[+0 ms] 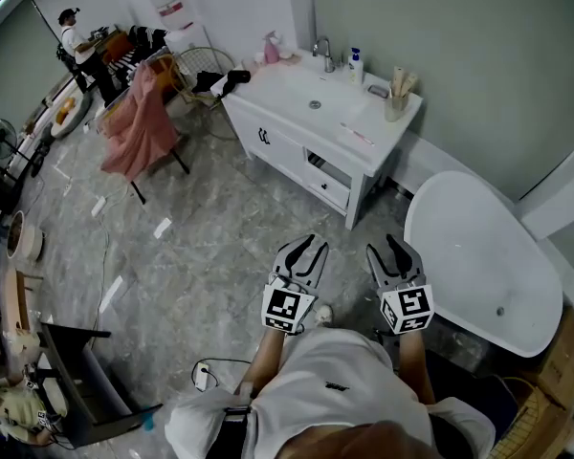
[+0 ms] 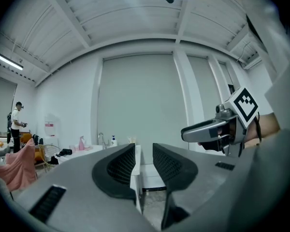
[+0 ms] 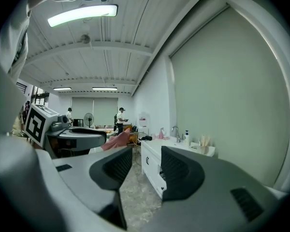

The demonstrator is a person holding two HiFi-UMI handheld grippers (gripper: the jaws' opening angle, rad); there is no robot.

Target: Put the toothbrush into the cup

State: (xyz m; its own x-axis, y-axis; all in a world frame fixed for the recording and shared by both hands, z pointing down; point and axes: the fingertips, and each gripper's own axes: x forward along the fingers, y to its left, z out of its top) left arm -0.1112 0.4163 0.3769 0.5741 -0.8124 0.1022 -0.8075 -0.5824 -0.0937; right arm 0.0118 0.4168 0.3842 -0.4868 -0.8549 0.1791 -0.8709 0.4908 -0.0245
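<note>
Left gripper (image 1: 310,249) & right gripper (image 1: 384,248) — 2 grey plastic units w/ ribbed black pads, both jaws spread, nothing between. On the smooth white vanity (image 1: 277,89): 1 round cup (image 1: 394,109) of upright sticks. 1 slim pinkish toothbrush (image 1: 357,134) lies flat nr the front edge — long axis diagonal, head end too small to tell.

My left gripper (image 1: 314,247) and right gripper (image 1: 384,247) hang side by side over the floor, well apart from the vanity (image 1: 287,146) ahead. On its top, the basin (image 1: 314,103) lies mid-counter with the tap (image 1: 323,55) at the back edge behind it. A pump bottle (image 1: 356,65) stands just right of the tap, and the cup (image 1: 394,108) near the right back corner. A bathtub (image 1: 478,256) lies right of the vanity, a draped chair (image 1: 139,122) to its left.
</note>
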